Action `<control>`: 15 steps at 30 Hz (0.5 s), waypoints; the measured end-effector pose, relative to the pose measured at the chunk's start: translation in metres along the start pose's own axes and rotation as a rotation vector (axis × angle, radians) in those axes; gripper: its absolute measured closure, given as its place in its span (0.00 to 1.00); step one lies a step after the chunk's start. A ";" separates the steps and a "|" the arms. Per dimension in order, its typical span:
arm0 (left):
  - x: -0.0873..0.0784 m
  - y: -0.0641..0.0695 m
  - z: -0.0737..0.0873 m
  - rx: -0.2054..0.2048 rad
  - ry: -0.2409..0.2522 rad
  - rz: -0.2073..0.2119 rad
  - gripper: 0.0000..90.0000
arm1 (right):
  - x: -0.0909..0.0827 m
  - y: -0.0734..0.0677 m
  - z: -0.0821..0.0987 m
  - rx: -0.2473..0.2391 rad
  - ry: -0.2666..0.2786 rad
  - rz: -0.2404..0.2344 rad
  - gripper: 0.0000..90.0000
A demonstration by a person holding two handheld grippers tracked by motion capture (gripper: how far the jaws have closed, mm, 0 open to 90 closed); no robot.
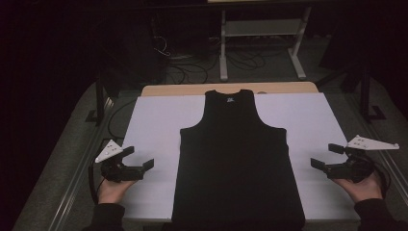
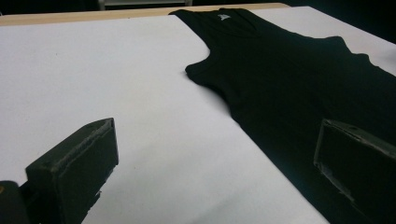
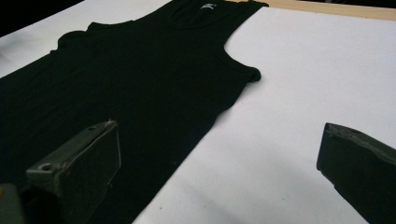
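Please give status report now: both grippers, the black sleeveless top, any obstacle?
Left gripper open, right gripper open, both empty. Black sleeveless fabric top flat on white table cover, between them, untouched. Nothing in the way.

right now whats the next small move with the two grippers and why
Probably bring both grippers inward to the tank top's side edges. It lies flat, spread on the white sheet, untouched. The left gripper and right gripper hover open on either side, jaws pointing at it but clear of the cloth, so closing that gap likely comes before any pinch.
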State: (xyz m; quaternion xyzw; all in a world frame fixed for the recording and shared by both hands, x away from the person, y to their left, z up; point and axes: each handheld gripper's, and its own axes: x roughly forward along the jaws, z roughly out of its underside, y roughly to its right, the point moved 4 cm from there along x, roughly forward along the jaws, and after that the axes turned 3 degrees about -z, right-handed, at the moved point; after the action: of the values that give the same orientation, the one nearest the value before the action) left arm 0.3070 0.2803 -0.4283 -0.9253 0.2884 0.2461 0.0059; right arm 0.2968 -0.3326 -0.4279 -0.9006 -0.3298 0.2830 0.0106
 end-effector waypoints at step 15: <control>0.001 0.002 -0.001 0.009 0.007 0.009 0.00 | 0.000 -0.001 0.000 -0.001 -0.001 -0.004 0.00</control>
State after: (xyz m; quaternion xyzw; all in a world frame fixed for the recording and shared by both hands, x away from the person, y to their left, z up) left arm 0.3066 0.2784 -0.4278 -0.9248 0.2939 0.2415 0.0077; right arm 0.2967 -0.3319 -0.4275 -0.8998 -0.3320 0.2830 0.0106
